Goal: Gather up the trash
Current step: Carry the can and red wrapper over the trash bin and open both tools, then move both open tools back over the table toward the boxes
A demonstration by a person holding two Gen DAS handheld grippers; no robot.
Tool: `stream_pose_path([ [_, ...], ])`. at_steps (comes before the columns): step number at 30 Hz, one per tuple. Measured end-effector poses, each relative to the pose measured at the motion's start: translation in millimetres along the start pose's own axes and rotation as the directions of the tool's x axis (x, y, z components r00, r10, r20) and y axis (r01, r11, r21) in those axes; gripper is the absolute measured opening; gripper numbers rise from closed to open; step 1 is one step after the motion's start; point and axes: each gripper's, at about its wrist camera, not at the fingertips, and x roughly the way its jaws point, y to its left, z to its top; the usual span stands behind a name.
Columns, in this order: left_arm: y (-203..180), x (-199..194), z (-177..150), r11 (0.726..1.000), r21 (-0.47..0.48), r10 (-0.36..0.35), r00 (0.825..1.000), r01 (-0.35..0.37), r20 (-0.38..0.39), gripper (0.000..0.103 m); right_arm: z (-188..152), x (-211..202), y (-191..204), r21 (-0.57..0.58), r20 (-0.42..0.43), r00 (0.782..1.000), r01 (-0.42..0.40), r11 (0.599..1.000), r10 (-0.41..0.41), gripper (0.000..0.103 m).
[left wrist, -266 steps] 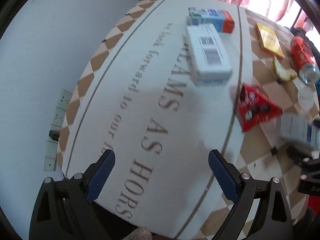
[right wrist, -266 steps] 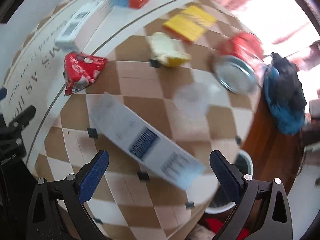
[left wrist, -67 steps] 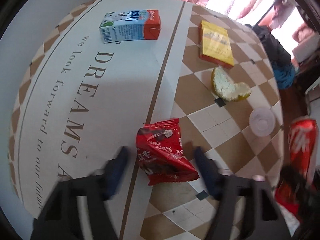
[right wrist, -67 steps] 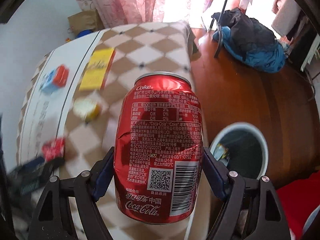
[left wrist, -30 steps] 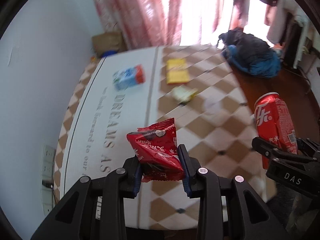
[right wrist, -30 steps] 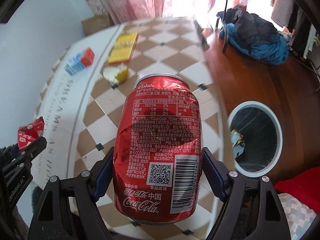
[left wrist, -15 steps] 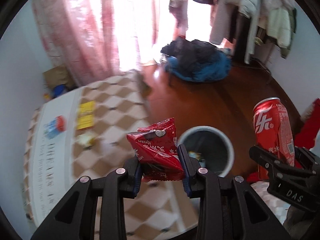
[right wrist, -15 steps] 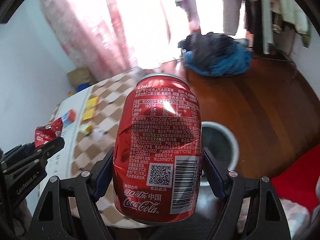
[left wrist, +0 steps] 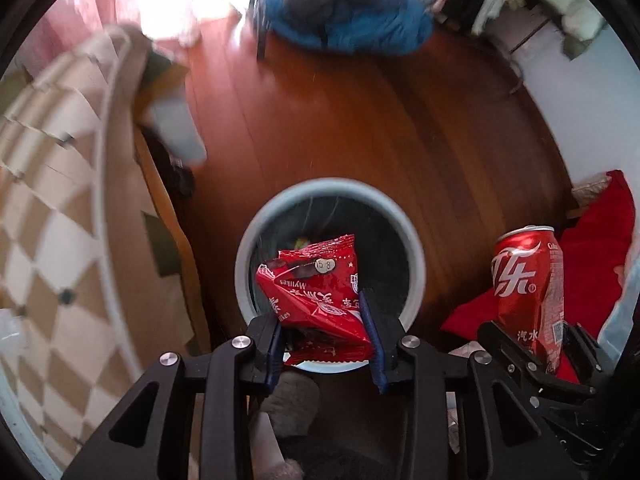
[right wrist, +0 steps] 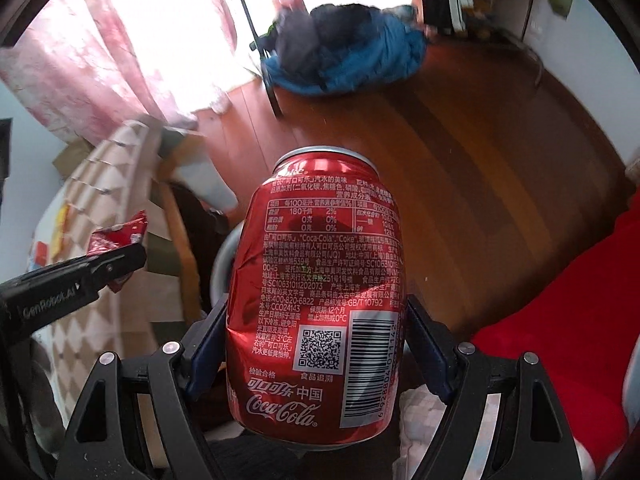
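Observation:
My left gripper [left wrist: 324, 340] is shut on a red snack bag [left wrist: 316, 292] and holds it right above the open mouth of a round white-rimmed trash bin [left wrist: 412, 248] on the floor. My right gripper [right wrist: 316, 344] is shut on a dented red Coke can [right wrist: 316, 300], held upright to the right of the bin. The can also shows in the left wrist view [left wrist: 528, 284]. In the right wrist view the bin [right wrist: 222, 260] is mostly hidden behind the can, and the snack bag [right wrist: 116, 236] shows at the left.
The table with the checkered cloth [left wrist: 48, 208] stands left of the bin. A blue and black pile of clothes [left wrist: 344, 12] lies on the wooden floor [left wrist: 380, 128] farther off. Red fabric [right wrist: 560, 320] lies at the right.
Both grippers have swung away from the table and tilted down toward the floor. The bin now sits directly under the snack bag, and the can has come closer to the bin.

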Motion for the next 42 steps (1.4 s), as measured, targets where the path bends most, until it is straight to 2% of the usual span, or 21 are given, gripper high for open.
stream_pose_path([
  [3, 0.6, 23.5, 8.0, 1.0, -0.01, 0.004, 0.999, -0.005, -0.047, 0.049, 5.0, 38.3, -11.4, 0.011, -0.052, 0.999, -0.006, 1.0, 0.007, 0.083],
  [5, 3.1, 32.3, 11.4, 1.0, -0.023, 0.017, 0.998, -0.018, -0.064, 0.081, 8.5, 62.7, -14.5, 0.014, -0.087, 0.996, -0.01, 1.0, 0.011, 0.083],
  [10, 15.4, 29.6, -0.4, 0.997, -0.033, 0.067, 0.996, -0.069, -0.057, 0.092, 11.0, 106.0, -19.0, 0.033, -0.149, 0.988, -0.038, 0.999, 0.042, 0.083],
  [11, 17.1, 26.5, -1.2, 0.996, -0.037, 0.075, 0.996, -0.077, -0.051, 0.092, 10.5, 114.2, -20.6, 0.046, -0.162, 0.985, -0.051, 0.998, 0.057, 0.084],
  [13, 19.1, 21.0, -4.0, 0.993, -0.037, 0.111, 0.993, -0.112, -0.031, 0.092, 8.1, 121.4, -26.2, 0.057, -0.185, 0.981, -0.047, 0.997, 0.057, 0.101],
  [14, 21.4, 17.4, -4.8, 0.991, -0.039, 0.127, 0.992, -0.128, -0.017, 0.092, 6.9, 125.4, -28.1, 0.065, -0.192, 0.98, -0.049, 0.997, 0.06, 0.103],
  [18, 23.2, -1.1, -17.3, 0.976, -0.038, 0.215, 0.975, -0.213, 0.061, 0.092, -4.2, 128.2, -32.6, 0.073, -0.218, 0.975, -0.033, 0.997, 0.048, 0.103],
  [23, 22.9, -12.4, -33.1, 0.965, -0.018, 0.26, 0.963, -0.26, 0.073, 0.092, -12.6, 115.6, -25.5, 0.029, -0.225, 0.974, 0.041, 0.999, -0.033, 0.103],
  [30, 12.9, -41.9, -53.5, 0.967, -0.013, 0.254, 0.96, -0.254, 0.117, 0.092, -17.7, 75.1, -10.7, -0.013, -0.191, 0.977, 0.089, 0.996, -0.09, 0.103],
  [42, 5.0, -106.0, -74.0, 0.972, -0.013, 0.231, 0.946, -0.235, 0.227, 0.092, -17.0, 11.4, 5.3, -0.027, -0.129, 0.986, 0.1, 0.995, -0.102, 0.103],
])
